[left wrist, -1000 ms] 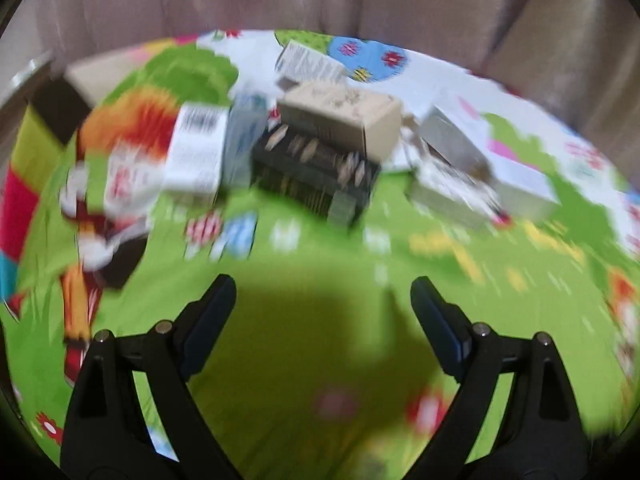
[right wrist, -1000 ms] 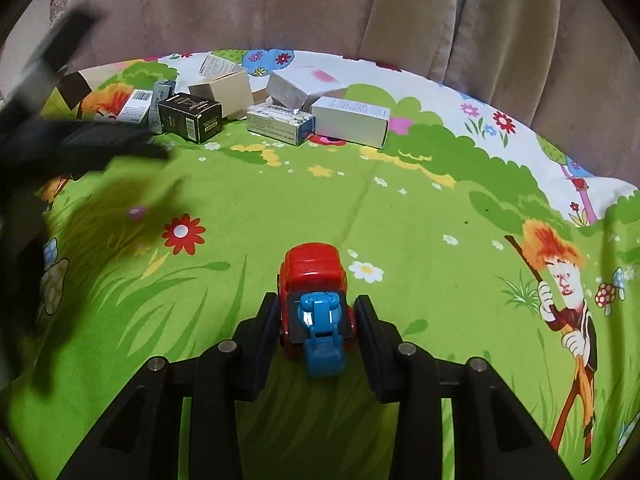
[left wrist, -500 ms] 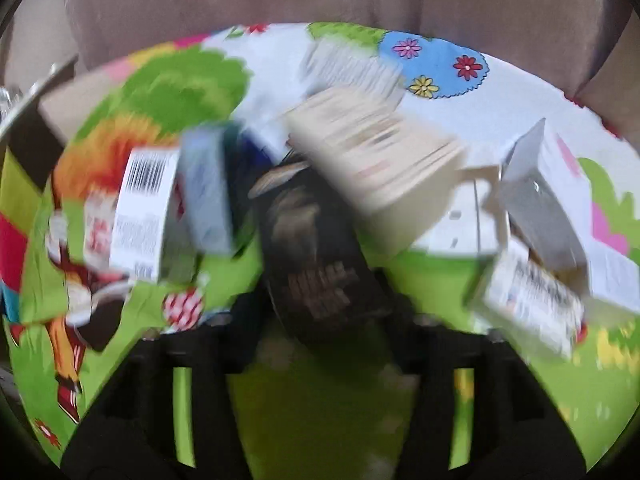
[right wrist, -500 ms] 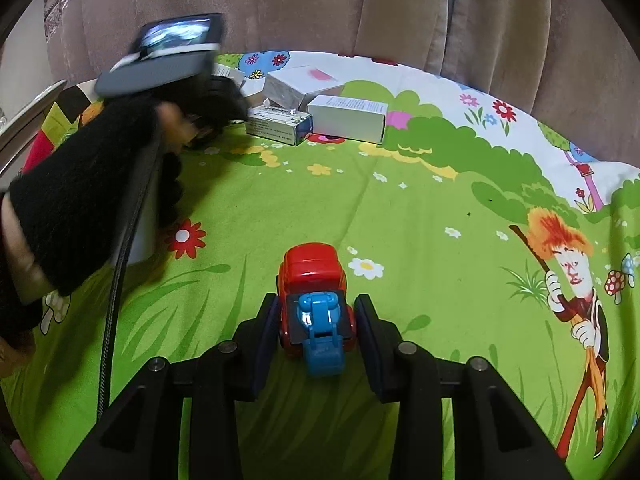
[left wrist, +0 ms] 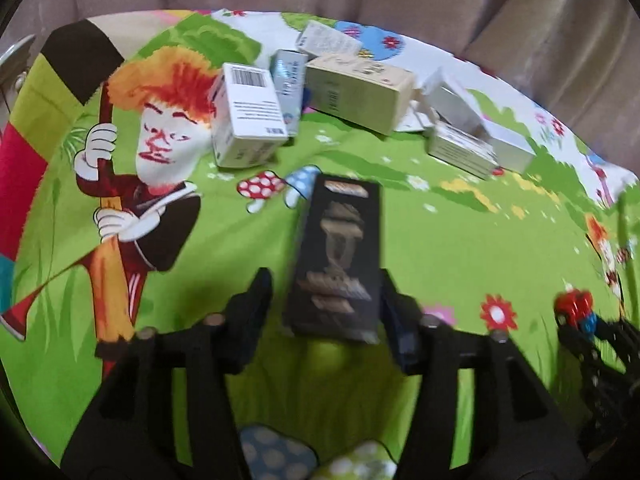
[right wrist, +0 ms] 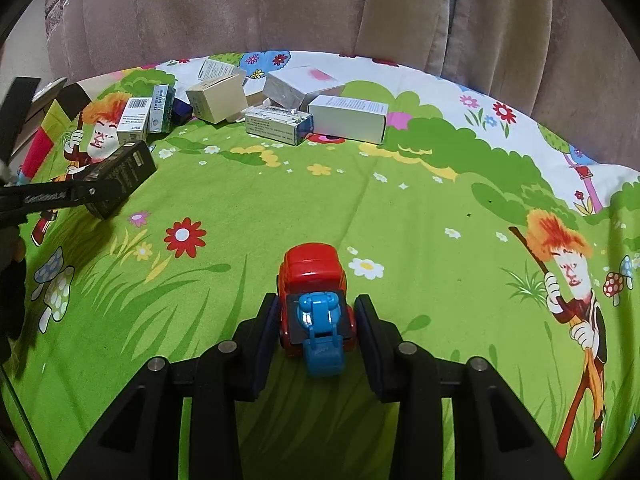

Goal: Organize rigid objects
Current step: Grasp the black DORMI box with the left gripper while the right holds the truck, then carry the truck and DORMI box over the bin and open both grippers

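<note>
Left gripper: the black two-finger left gripper (left wrist: 326,306) is pointing steeply down over the bright green cartoon-printed cloth (right wrist: 400,216), its jaws opening, with a tall black cardboard box with gold print (left wrist: 338,256) between them. In the left wrist view a gap is showing on the left side of the box; whether the right pad is touching it I cannot tell through the blur.

Black box: it is sitting tilted, its near end low between the fingers. In the right wrist view it is appearing at the left edge, in front of the box pile and apart from it.

Right gripper: the black right gripper (right wrist: 316,322) is standing narrowly parted around a red plastic toy truck with a blue rear part (right wrist: 314,304). Both pads are lying just beside the truck's flanks; a firm grip I cannot confirm.

Toy truck: it is resting on the cloth in the near middle, nose pointing away from the camera, well apart from the boxes.

Box pile: a white barcode-printed carton (left wrist: 248,114), a slim pale-blue carton (left wrist: 288,88) and a beige cardboard box (left wrist: 356,92) are crowding together at the far side, with a long white box (right wrist: 348,118) and a green-and-white printed carton (right wrist: 278,124) lying to their right.

Backdrop: a brownish-pink curtain (right wrist: 280,8) is hanging behind the cloth.
</note>
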Available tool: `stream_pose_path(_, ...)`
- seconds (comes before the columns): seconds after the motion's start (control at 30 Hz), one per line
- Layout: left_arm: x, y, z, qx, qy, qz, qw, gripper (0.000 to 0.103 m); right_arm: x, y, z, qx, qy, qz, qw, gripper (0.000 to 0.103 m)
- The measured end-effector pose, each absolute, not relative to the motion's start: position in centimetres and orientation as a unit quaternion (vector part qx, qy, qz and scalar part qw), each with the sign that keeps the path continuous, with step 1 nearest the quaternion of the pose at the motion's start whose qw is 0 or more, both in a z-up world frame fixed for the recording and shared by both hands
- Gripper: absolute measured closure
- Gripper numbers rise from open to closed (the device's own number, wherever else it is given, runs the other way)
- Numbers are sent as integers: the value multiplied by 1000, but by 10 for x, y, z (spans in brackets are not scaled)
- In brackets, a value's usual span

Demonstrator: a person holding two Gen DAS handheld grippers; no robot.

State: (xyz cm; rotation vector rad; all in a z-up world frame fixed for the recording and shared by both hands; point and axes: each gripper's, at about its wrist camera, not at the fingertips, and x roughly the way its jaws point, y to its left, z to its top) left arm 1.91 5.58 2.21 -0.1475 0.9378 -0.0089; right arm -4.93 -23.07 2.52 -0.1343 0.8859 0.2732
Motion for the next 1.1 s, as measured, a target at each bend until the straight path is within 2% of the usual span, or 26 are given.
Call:
stream_pose_path(0.07, 30, 49, 22, -50, 449, 10, 892, 36, -49, -230, 25, -64, 427, 131, 892, 64)
stream_pose_path(0.17, 35, 40, 15, -23, 454, 29, 890, 38, -49, -231, 25, -63, 427, 132, 892, 64)
stream_pose_path(0.23, 33, 38, 13, -26, 447, 22, 894, 60, -49, -232, 25, -61, 428, 132, 892, 64)
stream_pose_path(0.77, -60, 24, 35, 4, 442, -18, 897, 60, -54, -224, 25, -81, 428, 107, 894, 64)
stream_pose_path(0.83, -70, 23, 37, 8, 441, -23, 897, 60, -57, -226, 27, -47, 451, 107, 885, 64)
stream_pose_path(1.1, -111, 16, 46, 2, 437, -46, 898, 60, -120, -199, 65, -56, 434, 111, 892, 64)
